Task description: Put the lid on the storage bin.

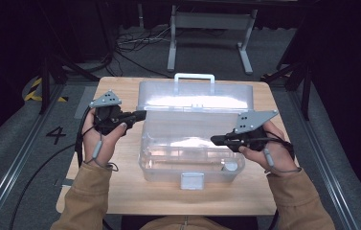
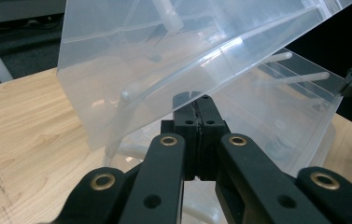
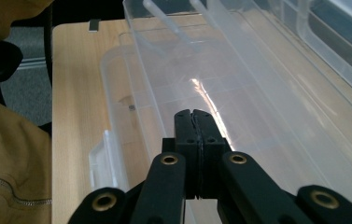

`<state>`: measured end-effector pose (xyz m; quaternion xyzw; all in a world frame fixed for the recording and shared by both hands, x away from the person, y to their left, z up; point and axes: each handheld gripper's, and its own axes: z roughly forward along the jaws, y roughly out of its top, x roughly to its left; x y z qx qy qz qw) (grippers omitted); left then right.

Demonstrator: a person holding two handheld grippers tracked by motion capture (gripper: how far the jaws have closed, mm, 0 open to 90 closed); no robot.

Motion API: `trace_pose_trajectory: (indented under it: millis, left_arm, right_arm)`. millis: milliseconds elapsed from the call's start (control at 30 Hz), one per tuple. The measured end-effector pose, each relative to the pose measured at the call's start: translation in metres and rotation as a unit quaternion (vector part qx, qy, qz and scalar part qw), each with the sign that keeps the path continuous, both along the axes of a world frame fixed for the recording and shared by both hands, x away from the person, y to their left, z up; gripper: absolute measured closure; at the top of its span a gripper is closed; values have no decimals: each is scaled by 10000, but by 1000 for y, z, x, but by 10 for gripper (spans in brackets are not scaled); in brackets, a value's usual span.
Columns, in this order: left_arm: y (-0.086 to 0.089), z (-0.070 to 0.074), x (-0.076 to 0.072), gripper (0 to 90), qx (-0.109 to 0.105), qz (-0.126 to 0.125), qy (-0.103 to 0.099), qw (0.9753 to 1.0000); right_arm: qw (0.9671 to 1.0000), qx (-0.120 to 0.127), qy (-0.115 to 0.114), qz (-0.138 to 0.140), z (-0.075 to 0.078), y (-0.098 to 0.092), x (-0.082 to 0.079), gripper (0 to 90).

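The clear plastic toolbox (image 1: 192,139) sits mid-desk (image 1: 120,191), its long axis running parallel to the desk's near edge, latch (image 1: 191,180) facing the person and lid (image 1: 195,96) swung up toward the far edge. The left gripper (image 1: 140,115), jaws pressed together and empty, touches the box's left end at the inner tray. The right gripper (image 1: 215,140), likewise closed on nothing, points leftward over the open interior. Both are equally near; the box lies between them.

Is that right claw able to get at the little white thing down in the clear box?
Probably yes: the right claw hangs above the open clear box, lid swung back, with the white thing just below it.
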<state>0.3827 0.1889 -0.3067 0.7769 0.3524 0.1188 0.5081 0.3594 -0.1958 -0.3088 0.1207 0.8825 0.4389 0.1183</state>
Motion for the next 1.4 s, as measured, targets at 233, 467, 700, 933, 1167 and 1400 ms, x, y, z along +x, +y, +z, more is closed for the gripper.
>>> trace_pose_trajectory:
  millis: [233, 467, 700, 933, 1167, 1400]
  left_arm:
    - [0, 0, -1, 900, 43, -18, 17, 10000]
    - [0, 0, -2, 900, 105, -60, 51, 9999]
    - [0, -1, -5, 899, 182, -123, 121, 9997]
    - [-1, -1, -7, 898, 280, -184, 190, 9993]
    - [-1, -1, -10, 898, 409, -246, 295, 9984]
    - [-2, -1, -13, 898, 545, -331, 417, 9971]
  right_arm:
    - [9982, 441, -14, -409, -5, -24, -3, 900]
    - [9926, 984, 53, -711, -6, -45, -7, 900]
    - [9877, 1145, 108, -1059, -9, -59, -6, 900]
    - [9820, 1314, 207, -1340, -12, -75, -3, 900]
    - [9794, 1326, 337, -1487, -14, -81, -1, 900]
    - [9781, 1267, 496, -1572, -13, -83, -1, 900]
